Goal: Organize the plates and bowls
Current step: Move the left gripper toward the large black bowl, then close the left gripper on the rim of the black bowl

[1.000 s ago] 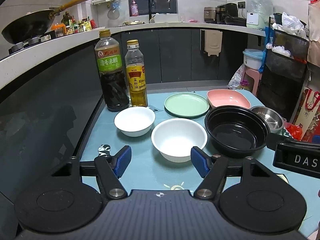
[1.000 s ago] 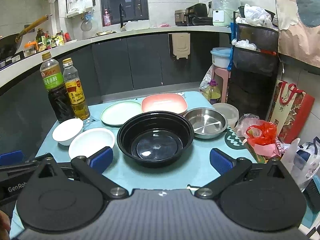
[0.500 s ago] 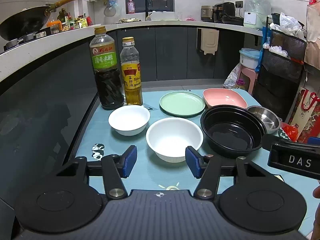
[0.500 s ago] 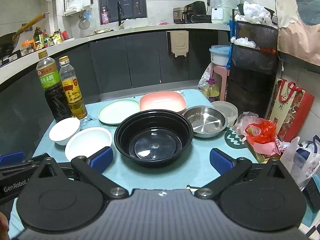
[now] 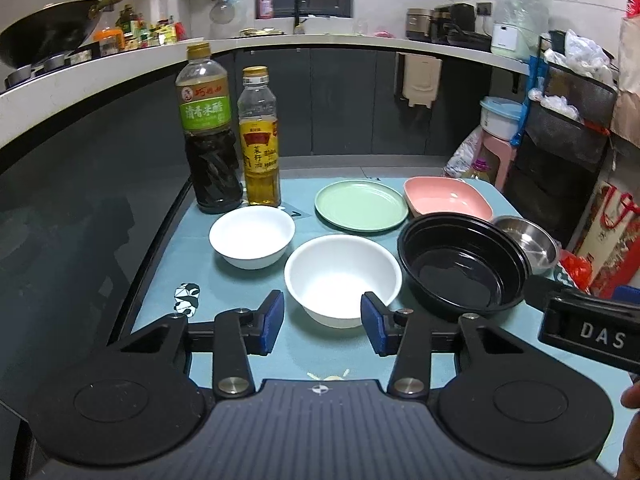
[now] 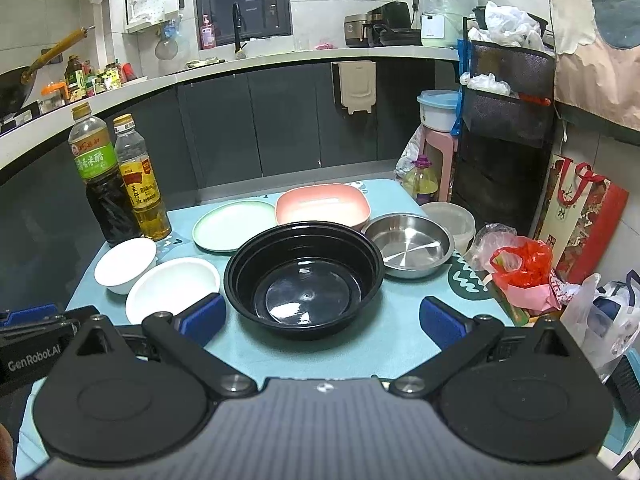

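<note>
My right gripper's body reads "DAS" seen from the left wrist, my left one "GenRobot.AI" seen from the right. My left gripper (image 5: 322, 322) is partly open and holds nothing; the larger white bowl (image 5: 342, 280) sits just ahead, its near wall between the blue pads. My right gripper (image 6: 320, 314) is spread wide and empty, the black bowl (image 6: 304, 278) just ahead between its fingers
</note>
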{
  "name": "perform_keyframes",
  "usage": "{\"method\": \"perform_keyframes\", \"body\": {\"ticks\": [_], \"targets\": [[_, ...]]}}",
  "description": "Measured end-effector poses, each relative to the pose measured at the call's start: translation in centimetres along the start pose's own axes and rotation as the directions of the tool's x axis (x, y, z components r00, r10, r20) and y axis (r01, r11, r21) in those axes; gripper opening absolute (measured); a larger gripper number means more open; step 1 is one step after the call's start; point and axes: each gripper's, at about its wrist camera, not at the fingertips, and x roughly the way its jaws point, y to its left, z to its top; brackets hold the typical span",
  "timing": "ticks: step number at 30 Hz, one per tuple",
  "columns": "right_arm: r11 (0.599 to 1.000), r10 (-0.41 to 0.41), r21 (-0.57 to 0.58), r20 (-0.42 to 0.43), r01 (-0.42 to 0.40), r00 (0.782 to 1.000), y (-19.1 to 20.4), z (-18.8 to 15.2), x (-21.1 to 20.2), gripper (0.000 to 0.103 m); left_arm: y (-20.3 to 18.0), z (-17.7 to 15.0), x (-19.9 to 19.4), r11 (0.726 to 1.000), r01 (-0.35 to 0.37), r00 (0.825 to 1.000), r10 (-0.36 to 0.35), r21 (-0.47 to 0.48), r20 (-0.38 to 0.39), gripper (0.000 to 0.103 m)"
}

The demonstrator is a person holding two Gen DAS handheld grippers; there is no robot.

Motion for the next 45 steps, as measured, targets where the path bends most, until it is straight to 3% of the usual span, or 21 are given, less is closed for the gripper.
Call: {"method": "perform_keyframes", "body": {"ticks": [9,26,30,33,38,41,45], "targets": [[1.000,0.000,0.018,-0.010,0.000,1.000,-0.7,0.0,0.5,0.069,0.9,0.1,0.3,0.995,-0.078,0.995,0.083,-0.066,0.062,0.040],[0.998,-0.011,0.059,-0.035,0.013,0.999,-2.3,-0.1,1.8,0.069,-1.1,0.6,2.5,0.999,-0.011,0.999,0.010,-0.032,-0.036,0.042],[0.997,-0.018,0.077,-0.049,0.021,0.999,-3.1,0.1,2.4,0.069,-1.5,1.5,3.1,0.996,0.054,0.994,-0.060,-0.070,-0.086,0.045],[0.994,-0.007,0.107,-0.069,0.015,0.998,-4.2,0.6,3.0,0.069,-1.9,2.7,4.1,0.977,0.167,0.973,-0.185,-0.130,-0.141,0.047],[0.978,0.071,0.205,-0.147,-0.040,0.987,-6.2,1.6,4.4,0.069,-3.5,3.7,6.3,0.928,0.294,0.907,-0.346,-0.229,-0.239,0.046],[0.973,0.090,0.224,-0.181,-0.048,0.979,-6.6,1.6,5.5,0.066,-5.0,3.5,7.6,0.920,0.308,0.884,-0.371,-0.244,-0.285,0.047],[0.963,0.117,0.263,-0.218,-0.057,0.969,-7.1,1.5,6.9,0.060,-5.9,2.9,9.6,0.923,0.284,0.869,-0.363,-0.261,-0.337,0.047]]}}
